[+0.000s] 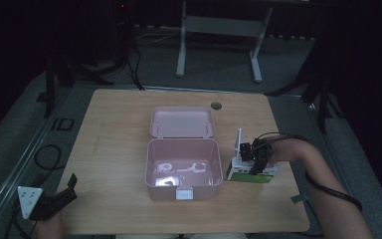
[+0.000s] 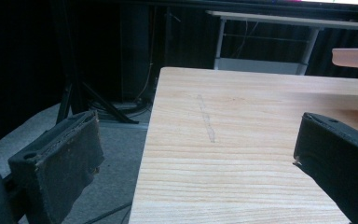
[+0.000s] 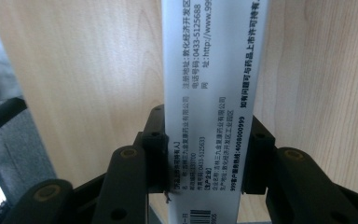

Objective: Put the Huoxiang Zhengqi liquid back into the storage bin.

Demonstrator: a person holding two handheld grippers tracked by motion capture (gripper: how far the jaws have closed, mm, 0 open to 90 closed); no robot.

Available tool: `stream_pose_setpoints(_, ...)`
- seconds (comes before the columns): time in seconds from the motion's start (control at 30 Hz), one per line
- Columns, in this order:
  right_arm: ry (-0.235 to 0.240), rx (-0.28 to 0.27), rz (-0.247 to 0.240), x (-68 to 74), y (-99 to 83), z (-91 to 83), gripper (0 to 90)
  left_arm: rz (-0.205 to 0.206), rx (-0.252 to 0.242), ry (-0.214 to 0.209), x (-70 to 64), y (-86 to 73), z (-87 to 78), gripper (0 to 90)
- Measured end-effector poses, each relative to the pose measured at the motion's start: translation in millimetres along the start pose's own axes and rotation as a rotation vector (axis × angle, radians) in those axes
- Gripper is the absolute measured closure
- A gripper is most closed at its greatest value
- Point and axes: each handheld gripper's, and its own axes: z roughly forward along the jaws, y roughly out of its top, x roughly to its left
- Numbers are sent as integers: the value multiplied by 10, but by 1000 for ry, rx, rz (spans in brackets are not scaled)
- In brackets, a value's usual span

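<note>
Two grippers work a wooden table [image 1: 114,129]. Right gripper [image 1: 258,158] clamps a white-and-green medicine box [image 1: 251,172] lying flat, long axis crosswise, just right of the open pink container [image 1: 181,167]. Left gripper [image 1: 54,199] hovers empty at the near-left corner, jaws spread wide.

medicine box [image 3: 209,107] cut off at 12 and 6 o'clock edges in right gripper view; contents of pink storage box [image 1: 181,169] blurred by glare; left gripper [image 1: 54,199] partly off frame at 6 o'clock.

High cam overhead; tong cams close (shared table [image 1: 119,134]).
</note>
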Motion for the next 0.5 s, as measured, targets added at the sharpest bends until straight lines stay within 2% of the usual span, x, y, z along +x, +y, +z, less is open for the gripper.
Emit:
stream_pose_setpoints(0.3, 1, 19, 6, 94, 1, -205, 617, 0, 1, 1, 0, 0, 0, 10)
stream_pose_setpoints(0.5, -16, 19, -9, 168, 1, -362, 617, 0, 2, 1, -5, -1, 2, 10)
